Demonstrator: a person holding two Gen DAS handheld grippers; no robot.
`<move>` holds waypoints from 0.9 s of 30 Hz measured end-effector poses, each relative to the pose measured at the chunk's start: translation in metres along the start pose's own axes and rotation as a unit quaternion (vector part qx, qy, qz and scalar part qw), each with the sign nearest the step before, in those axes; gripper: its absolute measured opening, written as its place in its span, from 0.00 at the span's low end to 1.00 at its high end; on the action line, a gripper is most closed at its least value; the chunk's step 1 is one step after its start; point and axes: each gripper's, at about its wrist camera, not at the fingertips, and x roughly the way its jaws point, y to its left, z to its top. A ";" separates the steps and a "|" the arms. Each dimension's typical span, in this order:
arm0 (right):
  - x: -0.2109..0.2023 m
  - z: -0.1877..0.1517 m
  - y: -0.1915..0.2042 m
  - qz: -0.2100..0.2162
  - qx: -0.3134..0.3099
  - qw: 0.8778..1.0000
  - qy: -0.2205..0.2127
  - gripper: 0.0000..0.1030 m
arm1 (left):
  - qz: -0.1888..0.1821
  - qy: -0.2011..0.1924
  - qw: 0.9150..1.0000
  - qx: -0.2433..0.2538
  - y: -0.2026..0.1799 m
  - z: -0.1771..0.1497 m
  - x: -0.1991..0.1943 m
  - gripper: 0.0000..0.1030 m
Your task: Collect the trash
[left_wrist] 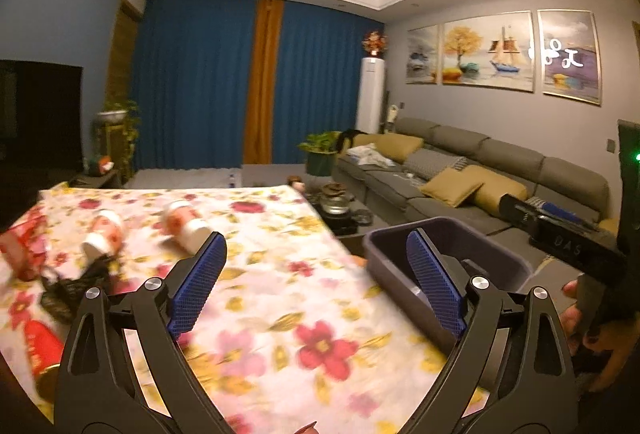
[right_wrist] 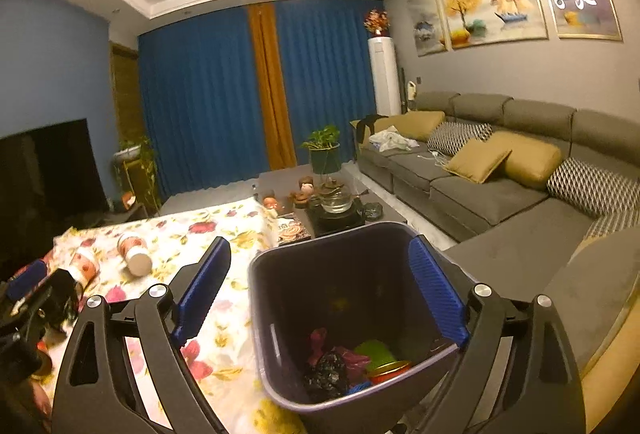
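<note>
A dark bin (right_wrist: 288,298) stands beside the right edge of the flowered table (right_wrist: 224,318); it holds a black bag, pink and green wrappers and a red lid. My right gripper (right_wrist: 320,298) is open and empty, above the bin's mouth. My left gripper (left_wrist: 316,278) is open and empty above the flowered cloth (left_wrist: 280,274), with the bin (left_wrist: 384,250) at its right finger. Two orange-and-white cups (left_wrist: 188,224) (left_wrist: 104,232) lie on their sides at the far left. A black crumpled bag (left_wrist: 68,290) and red packaging (left_wrist: 40,346) lie at the left edge.
A grey sofa (right_wrist: 500,190) with yellow cushions runs along the right. A low tea table (right_wrist: 332,210) with a glass kettle stands behind the flowered table. A dark TV (right_wrist: 44,170) is on the left. The right gripper's body (left_wrist: 576,246) shows at the right of the left view.
</note>
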 end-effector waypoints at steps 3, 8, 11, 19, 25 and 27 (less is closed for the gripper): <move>-0.007 -0.004 0.016 0.015 -0.005 1.000 -0.002 0.85 | 0.029 0.001 1.000 -0.009 0.024 -0.005 -0.020 0.87; -0.018 -0.012 0.051 0.054 -0.013 0.998 0.001 0.85 | 0.072 0.013 0.997 -0.010 0.067 -0.020 -0.053 0.87; -0.022 -0.018 0.075 0.074 -0.025 0.997 0.004 0.85 | 0.110 0.023 0.994 -0.004 0.095 -0.033 -0.076 0.87; -0.028 -0.032 0.138 0.121 -0.042 0.992 0.018 0.85 | 0.139 0.053 0.988 -0.037 0.148 -0.053 -0.111 0.87; -0.030 -0.040 0.176 0.145 -0.055 0.988 0.026 0.85 | 0.140 0.086 0.986 -0.037 0.169 -0.058 -0.112 0.76; -0.030 -0.042 0.184 0.152 -0.057 0.986 0.028 0.85 | 0.137 0.103 0.985 -0.024 0.173 -0.059 -0.105 0.71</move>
